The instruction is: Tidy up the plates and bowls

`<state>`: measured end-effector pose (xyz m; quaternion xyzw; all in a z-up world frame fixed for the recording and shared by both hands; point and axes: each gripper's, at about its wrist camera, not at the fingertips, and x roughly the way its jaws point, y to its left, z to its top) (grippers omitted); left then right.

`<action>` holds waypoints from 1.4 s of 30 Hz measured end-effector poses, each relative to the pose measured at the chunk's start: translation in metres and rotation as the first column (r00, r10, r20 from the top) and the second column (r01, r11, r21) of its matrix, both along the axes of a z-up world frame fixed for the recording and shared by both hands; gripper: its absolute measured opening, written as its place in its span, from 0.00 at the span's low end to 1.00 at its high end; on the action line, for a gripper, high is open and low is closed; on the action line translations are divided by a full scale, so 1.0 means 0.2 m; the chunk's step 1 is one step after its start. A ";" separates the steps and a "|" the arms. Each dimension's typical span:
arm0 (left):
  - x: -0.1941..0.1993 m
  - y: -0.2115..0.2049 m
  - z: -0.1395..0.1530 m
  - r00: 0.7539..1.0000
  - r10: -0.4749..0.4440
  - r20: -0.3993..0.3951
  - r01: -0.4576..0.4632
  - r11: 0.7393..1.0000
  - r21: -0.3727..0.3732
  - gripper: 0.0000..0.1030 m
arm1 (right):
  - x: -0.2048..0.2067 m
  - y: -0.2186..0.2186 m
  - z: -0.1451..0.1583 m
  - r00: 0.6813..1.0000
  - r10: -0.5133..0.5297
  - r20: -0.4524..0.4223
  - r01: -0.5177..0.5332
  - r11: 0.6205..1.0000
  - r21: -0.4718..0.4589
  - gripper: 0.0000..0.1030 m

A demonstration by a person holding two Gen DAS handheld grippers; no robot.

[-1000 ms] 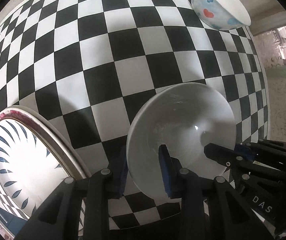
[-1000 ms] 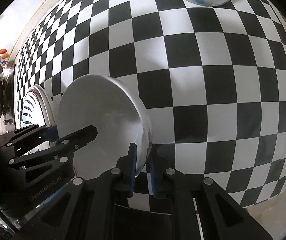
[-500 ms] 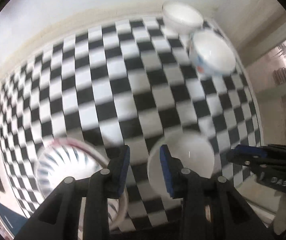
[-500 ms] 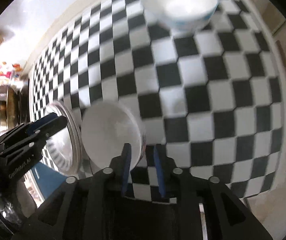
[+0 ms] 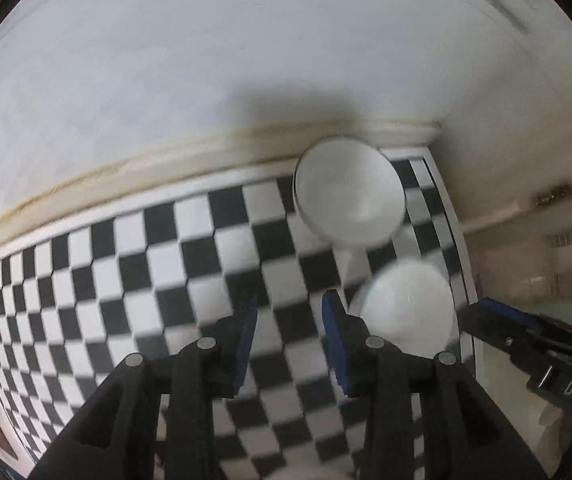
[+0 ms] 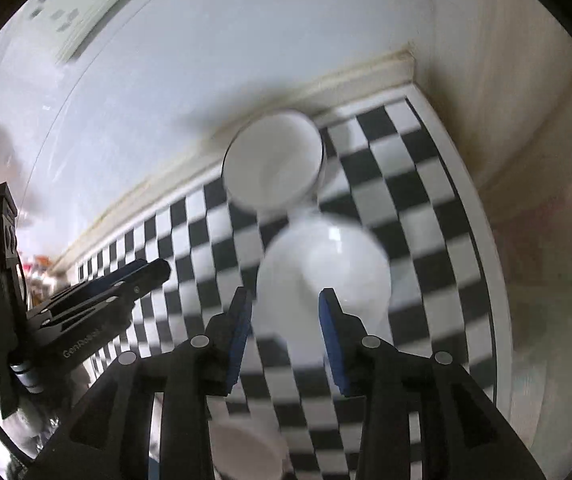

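a black and white checkered surface (image 5: 133,280) meets a pale wall (image 5: 245,60). a cream strip (image 5: 125,168) runs along the joint.

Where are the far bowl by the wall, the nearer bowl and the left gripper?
Far bowl (image 5: 349,196): left wrist view, inside.
Nearer bowl (image 5: 406,308): left wrist view, inside.
Left gripper (image 5: 290,312): left wrist view, between fingertips.

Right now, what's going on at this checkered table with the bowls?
A person is working two handheld tools over the checkered table. Both the left tool and the right tool are open with nothing between their fingers; their jaws have just been opening. Two white bowls sit near the far corner: one by the wall, another in front of it. The picture is motion-blurred, so finer detail is unclear.
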<state>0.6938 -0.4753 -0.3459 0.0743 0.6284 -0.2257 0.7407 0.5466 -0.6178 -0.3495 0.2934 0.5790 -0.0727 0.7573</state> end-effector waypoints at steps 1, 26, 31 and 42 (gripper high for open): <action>0.06 -0.04 -0.03 1.000 0.000 -0.011 0.000 1.000 0.000 0.30 | 0.06 -0.04 -0.02 1.000 -0.009 -0.007 0.009 1.000 0.005 0.37; 0.39 -0.32 -0.53 0.979 -0.065 -0.194 0.067 0.998 0.003 0.18 | 0.58 -0.35 -0.63 0.983 -0.079 -0.167 0.107 0.980 0.169 0.15; 0.35 -0.33 -0.52 0.982 -0.065 -0.179 0.066 0.998 0.001 0.17 | 0.59 -0.32 -0.62 0.982 -0.083 -0.168 0.105 0.986 0.126 0.12; 0.20 -0.26 -0.31 0.992 -0.078 -0.104 0.077 0.997 -0.013 0.17 | 0.52 -0.14 -0.53 0.991 -0.059 -0.123 0.072 0.992 0.107 0.11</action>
